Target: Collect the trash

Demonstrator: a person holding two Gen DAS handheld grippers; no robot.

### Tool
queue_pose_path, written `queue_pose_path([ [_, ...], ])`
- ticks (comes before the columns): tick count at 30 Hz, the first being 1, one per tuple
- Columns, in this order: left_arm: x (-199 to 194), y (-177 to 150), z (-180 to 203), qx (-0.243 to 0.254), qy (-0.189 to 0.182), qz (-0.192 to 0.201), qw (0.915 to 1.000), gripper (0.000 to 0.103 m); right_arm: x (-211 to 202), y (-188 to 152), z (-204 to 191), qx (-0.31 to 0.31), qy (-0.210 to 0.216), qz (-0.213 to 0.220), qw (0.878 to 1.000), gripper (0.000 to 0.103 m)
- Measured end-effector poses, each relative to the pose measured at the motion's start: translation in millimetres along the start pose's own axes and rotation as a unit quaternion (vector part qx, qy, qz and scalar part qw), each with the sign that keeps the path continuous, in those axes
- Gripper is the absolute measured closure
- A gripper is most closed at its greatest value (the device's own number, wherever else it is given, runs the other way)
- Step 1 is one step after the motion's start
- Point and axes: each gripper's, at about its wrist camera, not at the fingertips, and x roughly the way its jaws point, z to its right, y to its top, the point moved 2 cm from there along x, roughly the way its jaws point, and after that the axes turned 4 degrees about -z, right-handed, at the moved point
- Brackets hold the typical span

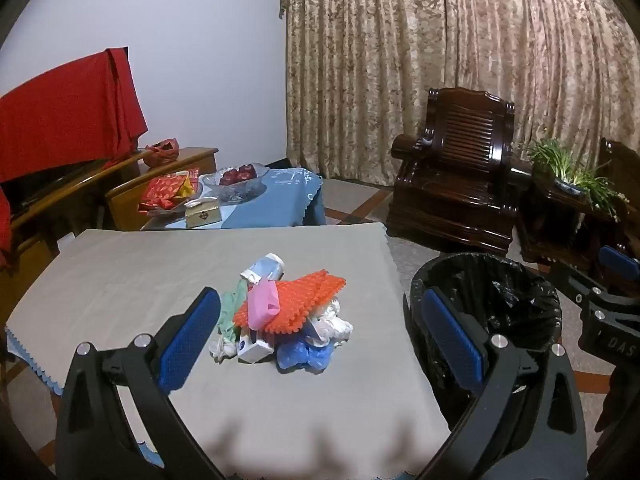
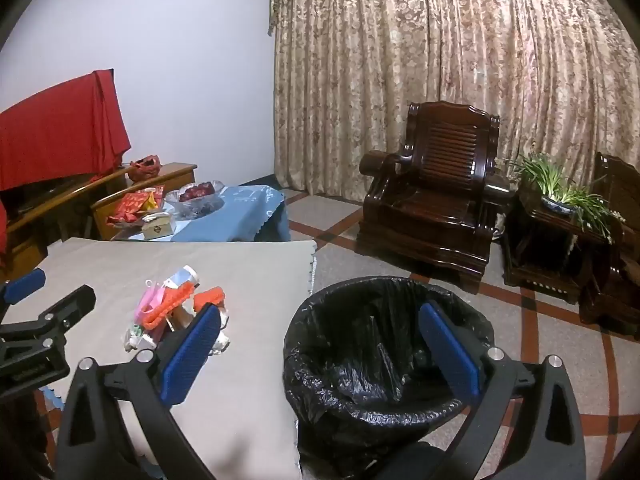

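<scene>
Nearest the lens, left gripper [image 1: 320, 320] spread wide, blue-padded fingers [image 1: 188, 334] gripping nothing, hovering above grey cloth-covered table [image 1: 120, 280]. Between and just beyond its fingertips, small heap of mixed trash [image 1: 286, 314]: orange spiky plastic mat [image 1: 300, 300] on top, pink rubbery scrap [image 1: 262, 304] draped over it, pale blue-and-white tube [image 1: 266, 268] behind, crumpled white tissue [image 1: 334, 322], blue plastic wad [image 1: 304, 354], small white carton [image 1: 256, 350], pale green scrap [image 1: 230, 308] beside the left finger. Right gripper [image 2: 320, 332] likewise spread wide and empty, held over round bin lined with black plastic bag [image 2: 360, 360], which stands on the floor just beside the table edge; heap off past its left finger. Farther ahead: blue-clothed low table [image 2: 240, 216] with glass bowl of red fruit [image 2: 198, 194], dark carved wooden armchair [image 2: 436, 200], potted green plant [image 2: 560, 192], patterned beige curtain [image 2: 440, 60].
</scene>
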Motion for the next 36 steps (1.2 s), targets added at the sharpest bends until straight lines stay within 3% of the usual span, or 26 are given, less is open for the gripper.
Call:
queue_pose_path([
  [36,-0.1,0.0,-0.4,-0.003,-0.002,-0.001,1.0000,0.005,0.6,1.4,-2.4,-0.004,-0.002,0.005,1.000,0.006],
])
